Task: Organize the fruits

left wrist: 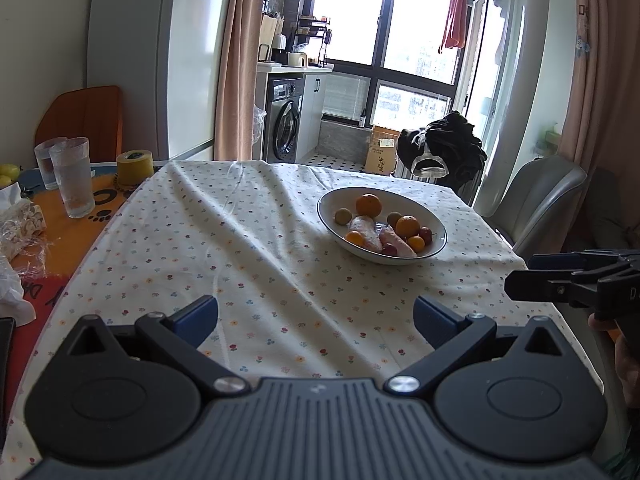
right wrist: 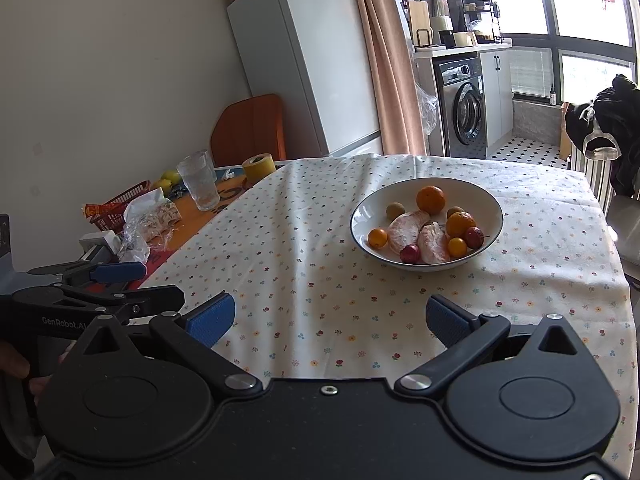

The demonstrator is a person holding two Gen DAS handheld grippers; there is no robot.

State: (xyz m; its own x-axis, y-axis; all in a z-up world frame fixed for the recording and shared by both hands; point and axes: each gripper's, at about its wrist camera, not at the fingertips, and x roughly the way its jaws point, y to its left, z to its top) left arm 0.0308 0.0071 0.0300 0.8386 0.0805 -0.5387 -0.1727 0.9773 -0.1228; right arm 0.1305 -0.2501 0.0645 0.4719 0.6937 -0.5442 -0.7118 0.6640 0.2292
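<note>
Both of my grippers hang low over the near edge of the tabletop [right wrist: 280, 240], and neither carries anything. Between the blue pads of the left gripper [left wrist: 316, 320] I see only flowered cloth; its jaws stand wide apart. The right gripper [right wrist: 330, 318] is spread just as wide, again with bare cloth in the gap. In the left view the right one pokes in from the side, level with me, so I judge the two are parked side by side, well back from the fruit, giving both cameras a clear look at it.

Farther out, well apart from either gripper, sits the white bowl [right wrist: 490, 206]. All the fruit I can count on the cloth is inside it: a big orange [right wrist: 431, 199] at the back, a second orange [right wrist: 461, 224] to the right, two peeled pink citrus pieces [right wrist: 404, 229] lying across the middle, small yellow-orange and red fruits, and two dull green ones. Nothing lies loose around the bowl.

That leaves me unsure: either the fruit is gathered in the bowl as wanted, or it waits there to be sorted out. Off the cloth to the left stand two glasses [left wrist: 76, 176], a roll of tape [left wrist: 134, 166] and some wrappers.
</note>
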